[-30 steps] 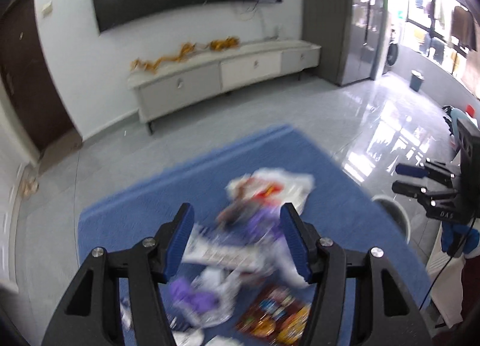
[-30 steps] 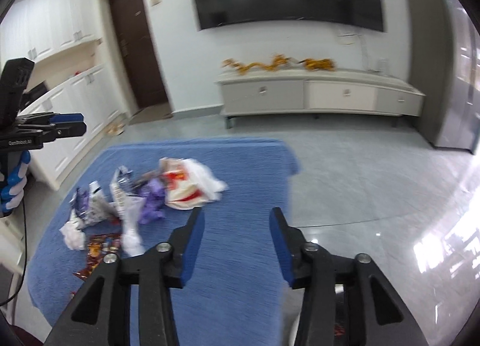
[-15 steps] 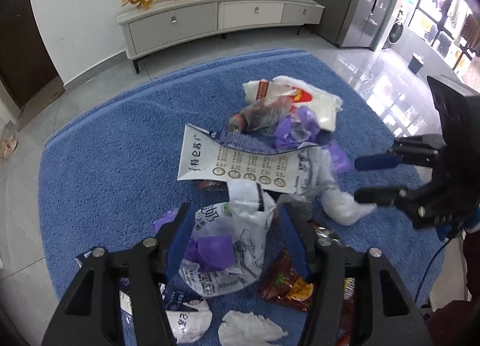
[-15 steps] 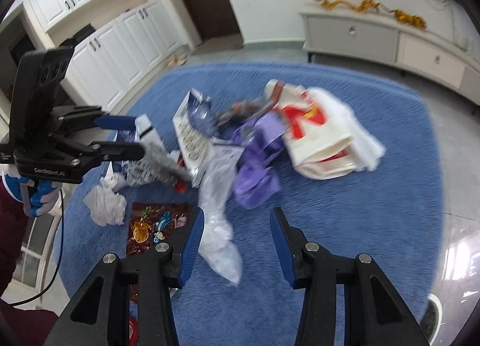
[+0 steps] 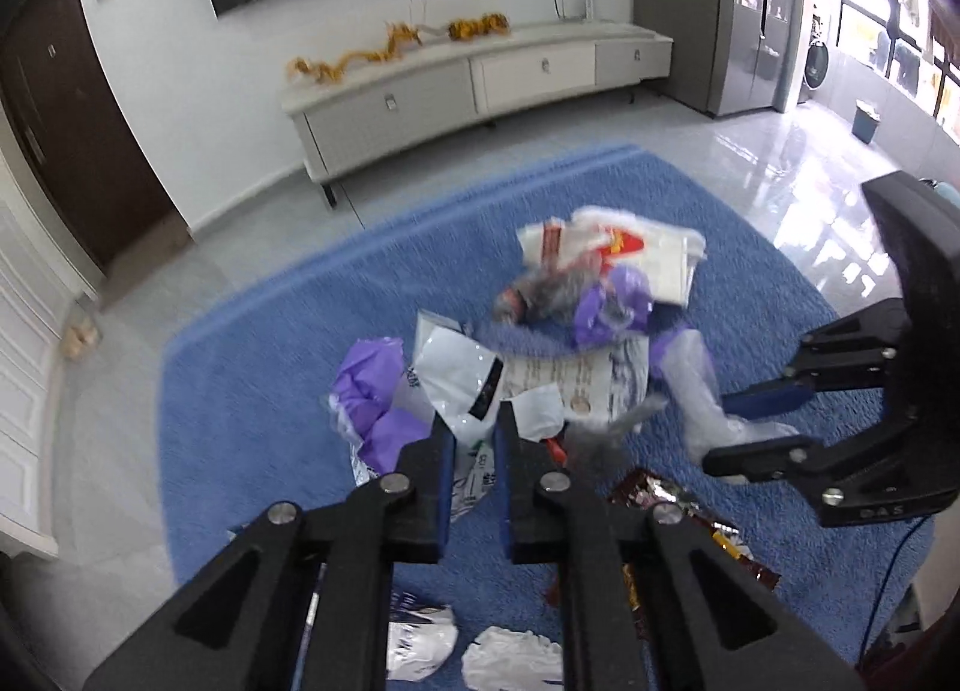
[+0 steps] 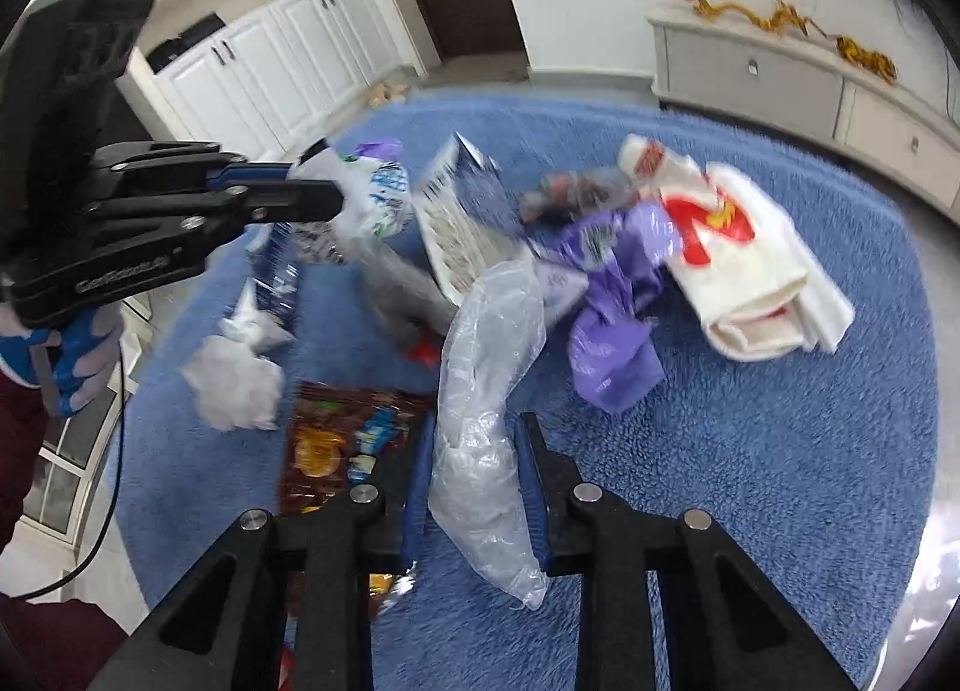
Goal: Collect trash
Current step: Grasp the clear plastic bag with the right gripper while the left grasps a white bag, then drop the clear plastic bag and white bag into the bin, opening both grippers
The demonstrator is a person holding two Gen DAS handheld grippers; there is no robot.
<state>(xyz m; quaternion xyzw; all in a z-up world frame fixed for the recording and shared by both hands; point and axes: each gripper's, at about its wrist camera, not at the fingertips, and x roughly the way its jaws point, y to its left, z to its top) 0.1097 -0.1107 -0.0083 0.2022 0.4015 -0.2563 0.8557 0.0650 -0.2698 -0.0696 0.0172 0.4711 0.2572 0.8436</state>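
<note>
Trash lies in a heap on a blue rug (image 6: 780, 481). My left gripper (image 5: 474, 421) is shut on a white plastic bag (image 5: 462, 373) with a black strip. The right wrist view shows the same gripper (image 6: 336, 199) pinching that bag (image 6: 372, 199) from the left. My right gripper (image 6: 474, 451) is closing, and a crumpled clear plastic bag (image 6: 480, 391) fills the gap and touches both pads. In the left wrist view this gripper (image 5: 750, 430) reaches in from the right over the clear bag (image 5: 702, 391).
Also in the heap are a purple bag (image 6: 612, 331), a white bag with red print (image 6: 750, 271), a printed flat carton (image 6: 456, 223), a brown snack wrapper (image 6: 336, 439) and a white tissue wad (image 6: 234, 373). A low TV cabinet (image 5: 480, 85) stands behind on a glossy tiled floor.
The left jaws, open around the white bag half a second ago, have shut on it. The right jaws have narrowed onto the clear bag, which was left of the gap before.
</note>
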